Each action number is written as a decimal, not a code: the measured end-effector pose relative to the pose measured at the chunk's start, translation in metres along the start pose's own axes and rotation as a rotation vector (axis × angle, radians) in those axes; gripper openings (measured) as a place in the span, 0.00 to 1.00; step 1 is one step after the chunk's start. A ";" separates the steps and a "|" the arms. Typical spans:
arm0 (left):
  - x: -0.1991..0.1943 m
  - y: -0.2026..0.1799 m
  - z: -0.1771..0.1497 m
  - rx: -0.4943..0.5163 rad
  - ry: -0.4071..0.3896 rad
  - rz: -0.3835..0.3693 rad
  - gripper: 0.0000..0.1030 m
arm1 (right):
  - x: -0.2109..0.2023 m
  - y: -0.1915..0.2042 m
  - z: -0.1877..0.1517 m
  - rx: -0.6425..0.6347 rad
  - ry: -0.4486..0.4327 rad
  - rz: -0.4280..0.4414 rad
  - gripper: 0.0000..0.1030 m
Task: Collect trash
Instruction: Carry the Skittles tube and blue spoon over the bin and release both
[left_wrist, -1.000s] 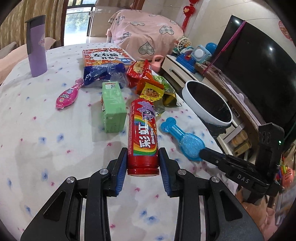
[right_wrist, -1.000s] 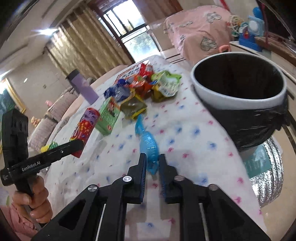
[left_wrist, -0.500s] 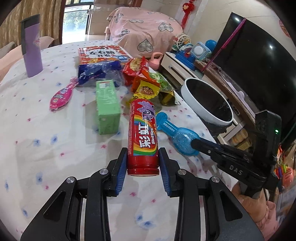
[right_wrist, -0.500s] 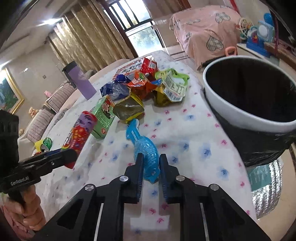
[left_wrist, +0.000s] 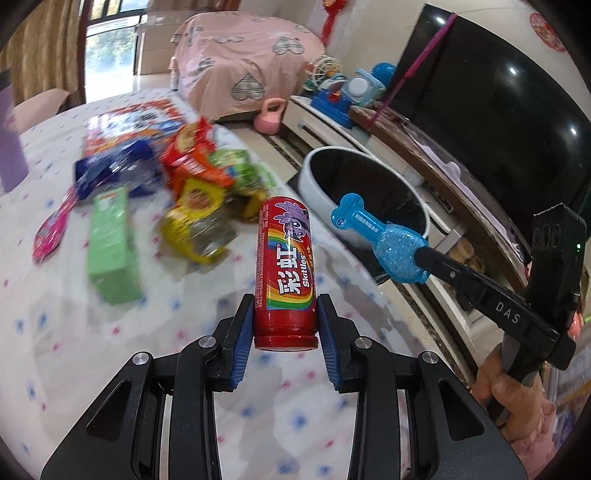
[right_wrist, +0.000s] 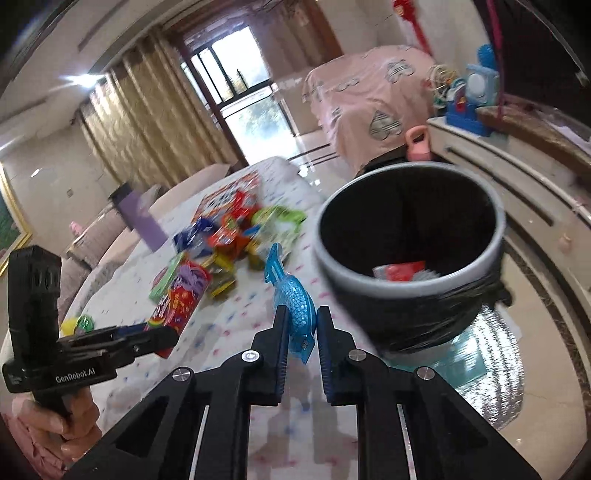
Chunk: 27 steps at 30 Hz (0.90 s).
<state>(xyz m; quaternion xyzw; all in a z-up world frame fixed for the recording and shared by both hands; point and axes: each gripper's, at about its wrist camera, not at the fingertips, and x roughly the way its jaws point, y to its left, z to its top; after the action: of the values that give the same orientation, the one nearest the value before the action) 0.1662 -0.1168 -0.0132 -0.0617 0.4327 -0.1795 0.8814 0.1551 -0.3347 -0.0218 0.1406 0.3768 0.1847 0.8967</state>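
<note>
Left wrist view: left gripper (left_wrist: 285, 320) clamps the red Skittles tube (left_wrist: 286, 267) at its base, long axis running forward from the fingers. Right gripper (right_wrist: 298, 328) pinches the blue bottle-shaped wrapper (right_wrist: 291, 295), neck pointing ahead, bin (right_wrist: 410, 258) front-right.

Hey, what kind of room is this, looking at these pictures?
Most likely a home living room: a large black television on a low cabinet, gold pleated curtains by a glass door, and a sofa with cushions.
</note>
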 end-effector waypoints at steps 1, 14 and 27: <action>0.002 -0.005 0.004 0.011 -0.002 -0.005 0.31 | -0.002 -0.004 0.003 0.003 -0.006 -0.007 0.14; 0.048 -0.059 0.055 0.115 0.017 -0.036 0.31 | -0.005 -0.048 0.046 -0.009 -0.041 -0.145 0.14; 0.084 -0.076 0.092 0.155 0.040 -0.005 0.31 | 0.020 -0.068 0.069 -0.027 -0.010 -0.188 0.14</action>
<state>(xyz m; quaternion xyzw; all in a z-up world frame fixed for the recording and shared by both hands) 0.2656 -0.2225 0.0009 0.0092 0.4347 -0.2157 0.8743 0.2339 -0.3941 -0.0140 0.0936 0.3813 0.1042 0.9138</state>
